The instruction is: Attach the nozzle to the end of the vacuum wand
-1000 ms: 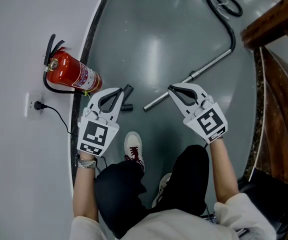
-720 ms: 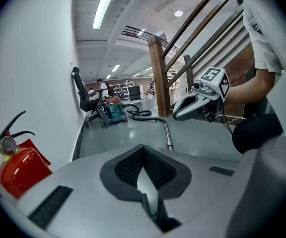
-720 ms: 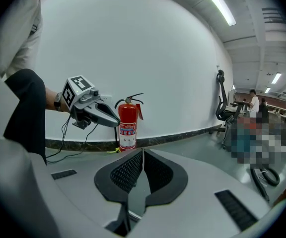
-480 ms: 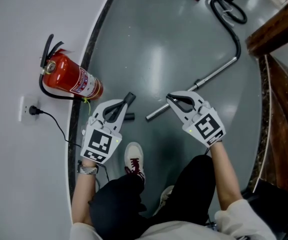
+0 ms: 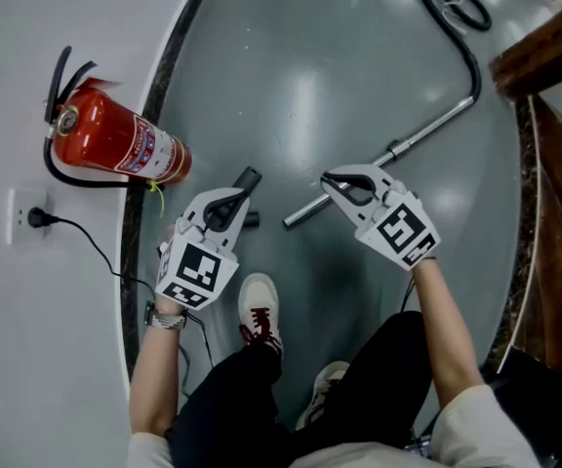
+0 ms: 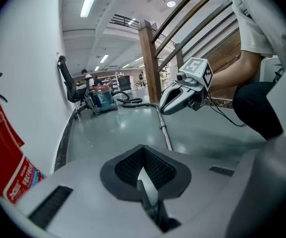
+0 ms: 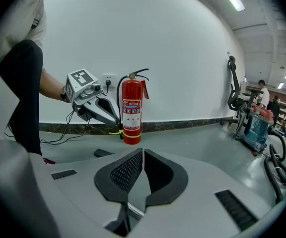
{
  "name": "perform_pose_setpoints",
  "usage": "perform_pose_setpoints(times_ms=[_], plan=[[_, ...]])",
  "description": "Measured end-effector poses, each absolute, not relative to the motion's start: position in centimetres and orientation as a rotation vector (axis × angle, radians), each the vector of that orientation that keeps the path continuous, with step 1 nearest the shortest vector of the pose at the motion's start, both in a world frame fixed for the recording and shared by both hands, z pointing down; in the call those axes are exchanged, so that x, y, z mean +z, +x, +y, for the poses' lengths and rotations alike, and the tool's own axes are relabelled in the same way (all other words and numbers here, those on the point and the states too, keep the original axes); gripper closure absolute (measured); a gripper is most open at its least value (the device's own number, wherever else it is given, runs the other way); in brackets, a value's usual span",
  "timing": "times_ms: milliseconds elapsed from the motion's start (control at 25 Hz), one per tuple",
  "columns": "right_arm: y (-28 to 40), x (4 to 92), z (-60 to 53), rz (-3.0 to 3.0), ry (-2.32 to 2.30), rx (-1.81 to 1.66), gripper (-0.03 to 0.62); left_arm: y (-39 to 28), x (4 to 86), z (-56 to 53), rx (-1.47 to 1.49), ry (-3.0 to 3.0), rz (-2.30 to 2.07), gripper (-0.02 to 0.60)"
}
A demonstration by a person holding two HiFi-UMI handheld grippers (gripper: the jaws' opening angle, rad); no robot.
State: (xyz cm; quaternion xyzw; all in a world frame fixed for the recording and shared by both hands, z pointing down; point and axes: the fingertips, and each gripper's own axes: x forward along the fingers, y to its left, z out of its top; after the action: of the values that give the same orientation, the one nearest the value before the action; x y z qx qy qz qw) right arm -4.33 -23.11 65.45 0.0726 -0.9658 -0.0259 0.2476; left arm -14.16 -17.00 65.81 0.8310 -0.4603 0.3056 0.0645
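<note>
Head view looks steeply down on a glossy grey-green floor (image 5: 301,96), with a white wall (image 5: 27,27) filling the nine o'clock side and a dark wooden stair railing (image 5: 544,47) along the three o'clock edge. The person's dark-trousered legs (image 5: 359,378) enter from six o'clock, one white shoe (image 5: 258,305) planted near the middle. A red fire extinguisher (image 5: 115,144) stands against the wall at ten o'clock. The metal vacuum wand (image 5: 427,130) lies on the floor, running from its free end near the centre out toward two o'clock, where a black hose (image 5: 473,66) carries on toward one o'clock. The left gripper (image 5: 238,193) hangs at seven o'clock of centre with its jaws pressed together and nothing between them. The right gripper (image 5: 327,177) sits just at one o'clock of the wand's free end, its jaws drawn in to a thin slit, also empty. The small black nozzle (image 5: 248,178) rests on the floor at nine o'clock of the wand's end, apart from it and partly hidden under the left gripper. A wall socket (image 5: 22,217) with a plugged-in cord shows at nine o'clock.
</note>
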Motion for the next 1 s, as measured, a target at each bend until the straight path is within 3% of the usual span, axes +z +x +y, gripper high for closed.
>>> perform_pose_setpoints(times_ms=[720, 880, 1000], plan=[[-3.5, 77.8, -22.0, -2.371, 0.009, -0.148, 0.56, -16.0, 79.3, -15.3, 1.104, 2.414, -1.173, 0.581], [-4.2, 80.2, -20.6, -2.291, -0.099, -0.181, 0.466, -16.0, 80.5, -14.7, 1.122, 2.401, -1.114, 0.58], [-3.7, 81.6, -19.2, -2.226, -0.176, -0.21, 0.442, -15.2, 81.8, -13.6, 1.15, 2.393, -1.038, 0.529]])
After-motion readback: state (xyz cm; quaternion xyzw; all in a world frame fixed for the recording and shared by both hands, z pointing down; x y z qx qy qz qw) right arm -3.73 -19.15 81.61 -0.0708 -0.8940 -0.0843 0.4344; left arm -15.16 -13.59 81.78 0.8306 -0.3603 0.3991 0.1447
